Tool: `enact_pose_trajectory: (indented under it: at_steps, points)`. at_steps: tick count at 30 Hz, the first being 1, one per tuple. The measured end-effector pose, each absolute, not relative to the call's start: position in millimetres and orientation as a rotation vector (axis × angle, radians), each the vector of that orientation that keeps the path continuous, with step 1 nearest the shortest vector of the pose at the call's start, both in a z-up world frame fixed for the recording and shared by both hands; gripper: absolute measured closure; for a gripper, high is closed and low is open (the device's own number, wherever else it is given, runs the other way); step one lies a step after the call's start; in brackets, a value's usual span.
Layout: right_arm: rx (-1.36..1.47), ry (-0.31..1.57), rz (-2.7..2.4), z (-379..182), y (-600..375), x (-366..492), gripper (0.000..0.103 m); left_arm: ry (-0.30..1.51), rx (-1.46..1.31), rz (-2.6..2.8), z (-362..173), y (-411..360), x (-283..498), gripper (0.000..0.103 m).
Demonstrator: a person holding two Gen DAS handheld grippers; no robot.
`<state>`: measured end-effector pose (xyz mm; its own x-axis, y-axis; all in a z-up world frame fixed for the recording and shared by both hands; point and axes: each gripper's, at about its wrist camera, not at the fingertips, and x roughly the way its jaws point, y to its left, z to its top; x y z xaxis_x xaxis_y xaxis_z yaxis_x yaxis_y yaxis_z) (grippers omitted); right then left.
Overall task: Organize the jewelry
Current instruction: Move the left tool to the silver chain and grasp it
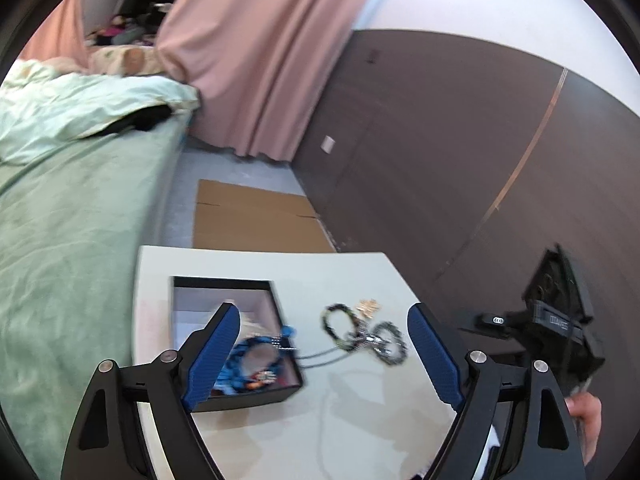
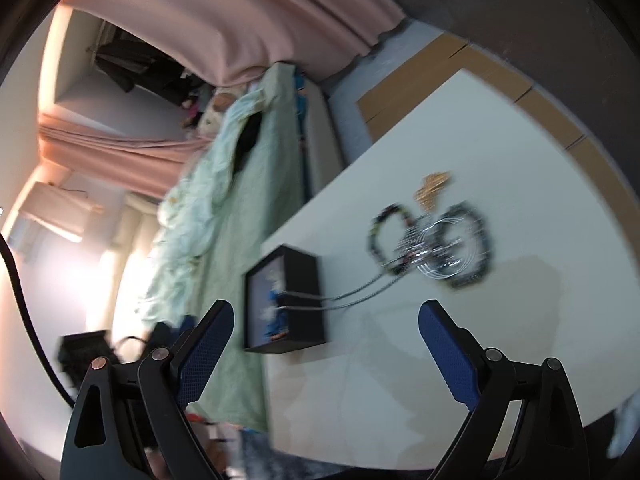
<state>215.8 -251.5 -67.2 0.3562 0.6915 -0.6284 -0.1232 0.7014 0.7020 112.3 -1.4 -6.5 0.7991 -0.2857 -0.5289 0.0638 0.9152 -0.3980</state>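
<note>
Both tongs are held wide with nothing between the blue pads — the left tongs [image 1: 324,356] above the black box [image 1: 240,344], the right tongs [image 2: 326,354] above the white desk [image 2: 520,340]. A blue bracelet [image 1: 250,360] is seen inside the box. A tangle of beaded bracelets [image 2: 432,240] lies on the desk just beside the box — a thin chain [image 2: 352,296] is draped from it over the box wall. A gold piece [image 2: 432,188] rests by the tangle.
</note>
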Motion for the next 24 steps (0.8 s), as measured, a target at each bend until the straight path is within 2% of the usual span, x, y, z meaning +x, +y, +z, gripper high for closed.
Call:
enact_pose_trajectory:
  at_steps: [3,6,9,12,17,20,24]
  points:
    - [0.615,1.102,0.529,-72,-266,222,0.017,0.667,-0.337,-0.221,-8,-21,125,0.033]
    - [0.66,1.112,0.5,-78,-282,228,0.02,0.747,-0.304,-0.235,-15,-43,142,0.037]
    - [0.693,1.108,0.483,-79,-294,232,0.026,0.804,-0.284,-0.249,-21,-61,157,0.048]
    - [0.717,1.09,0.479,-75,-307,233,0.031,0.846,-0.276,-0.253,-27,-79,171,0.05]
    - [0.77,1.067,0.464,-73,-328,237,0.031,0.917,-0.266,-0.264,-39,-101,192,0.05]
    - [0.803,1.061,0.452,-75,-339,238,0.031,0.973,-0.283,-0.265,-50,-112,205,0.058]
    - [0.847,1.054,0.435,-78,-353,241,0.031,1.044,-0.308,-0.256,-66,-125,218,0.059]
